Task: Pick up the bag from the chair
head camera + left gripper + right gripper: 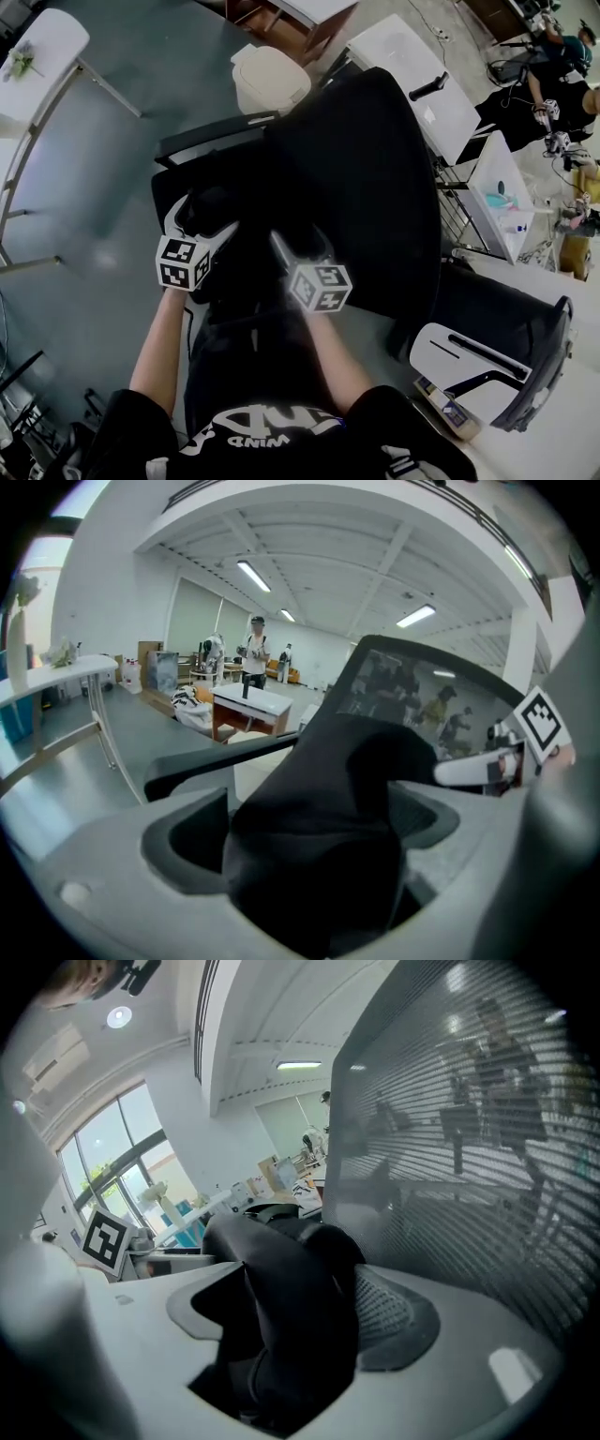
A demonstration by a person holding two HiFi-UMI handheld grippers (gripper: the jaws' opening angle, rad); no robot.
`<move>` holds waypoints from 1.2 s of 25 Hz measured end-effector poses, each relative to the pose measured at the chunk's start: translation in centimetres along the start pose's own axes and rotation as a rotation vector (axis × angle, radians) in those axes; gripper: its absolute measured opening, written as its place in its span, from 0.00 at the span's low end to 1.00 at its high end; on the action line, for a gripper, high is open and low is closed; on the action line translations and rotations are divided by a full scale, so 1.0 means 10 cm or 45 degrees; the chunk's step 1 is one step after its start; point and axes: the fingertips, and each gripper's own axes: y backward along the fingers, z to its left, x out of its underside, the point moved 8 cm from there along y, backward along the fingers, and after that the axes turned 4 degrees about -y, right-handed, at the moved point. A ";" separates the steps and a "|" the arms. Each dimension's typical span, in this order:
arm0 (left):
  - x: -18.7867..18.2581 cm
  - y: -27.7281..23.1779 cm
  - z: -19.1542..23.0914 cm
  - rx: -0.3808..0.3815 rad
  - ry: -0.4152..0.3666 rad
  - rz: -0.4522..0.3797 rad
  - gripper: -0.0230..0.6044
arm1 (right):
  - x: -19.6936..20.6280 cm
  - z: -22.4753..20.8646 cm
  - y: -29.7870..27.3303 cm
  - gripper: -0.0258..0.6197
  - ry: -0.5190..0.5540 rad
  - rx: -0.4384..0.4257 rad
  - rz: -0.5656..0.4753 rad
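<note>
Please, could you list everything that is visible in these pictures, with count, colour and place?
chair: 1, black, centre, mesh back
bag: 1, black, over the chair's seat
table: 1, white, upper left
second table: 1, white, top, behind the chair
bin: 1, cream, top centre
other chair: 1, white and black, lower right
left claw: 1, white, shut on the bag
right claw: 1, white, shut on the bag

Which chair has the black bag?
The black mesh-backed chair straight ahead: the left gripper and right gripper both pinch the black fabric bag over it. The white-framed chair stands aside.
</note>
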 end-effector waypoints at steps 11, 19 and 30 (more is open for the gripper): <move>0.09 -0.26 0.05 0.066 0.040 0.065 0.76 | -0.01 -0.03 -0.24 0.41 -0.045 -0.085 0.071; 0.13 -0.24 -0.11 0.073 0.057 0.066 0.40 | 0.01 -0.02 -0.24 0.24 -0.083 -0.135 0.069; 0.00 0.11 -0.26 0.012 0.091 0.045 0.10 | -0.01 0.40 -0.07 0.09 -0.026 -0.289 0.075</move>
